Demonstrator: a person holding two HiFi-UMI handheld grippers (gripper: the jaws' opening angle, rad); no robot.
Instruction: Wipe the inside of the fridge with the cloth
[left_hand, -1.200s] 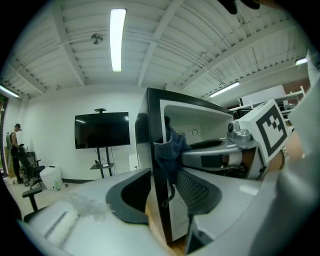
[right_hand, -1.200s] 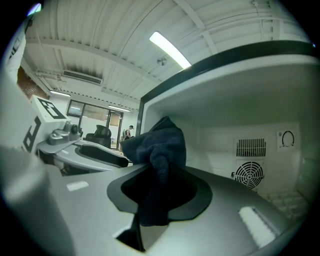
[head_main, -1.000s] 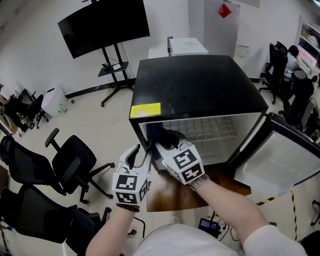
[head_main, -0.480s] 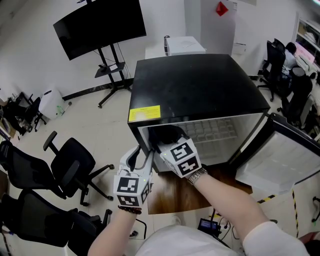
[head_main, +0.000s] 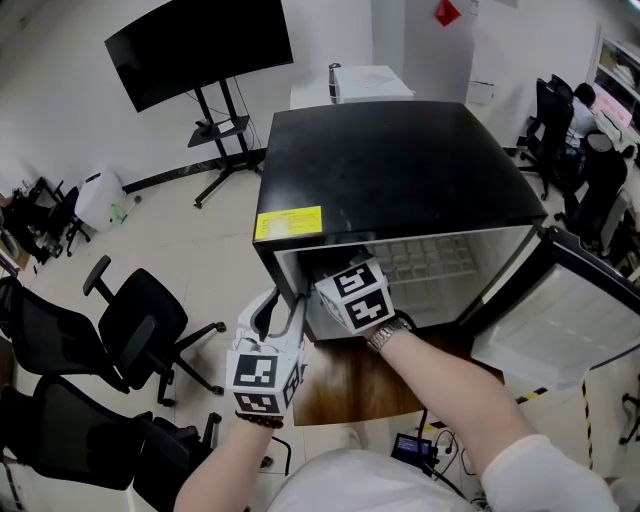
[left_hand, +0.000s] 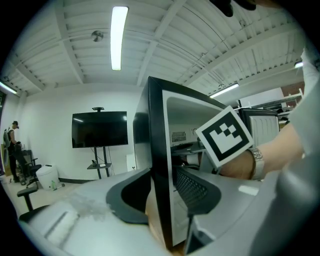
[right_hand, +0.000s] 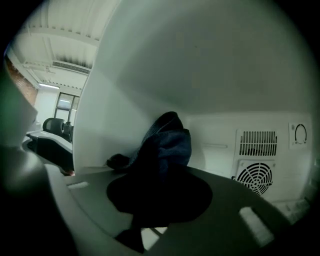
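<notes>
Inside the fridge (head_main: 400, 170), the right gripper (right_hand: 159, 190) jaws grip the cloth (right_hand: 167, 142) at the left wall (left_hand: 159, 150). At that wall's front edge, the left gripper (head_main: 282, 308) jaws are closed on it.

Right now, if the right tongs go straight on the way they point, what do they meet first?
The cloth held in the right tongs leads. Past it, probably the fridge's white back wall, near its left corner; depth is unclear.
</notes>
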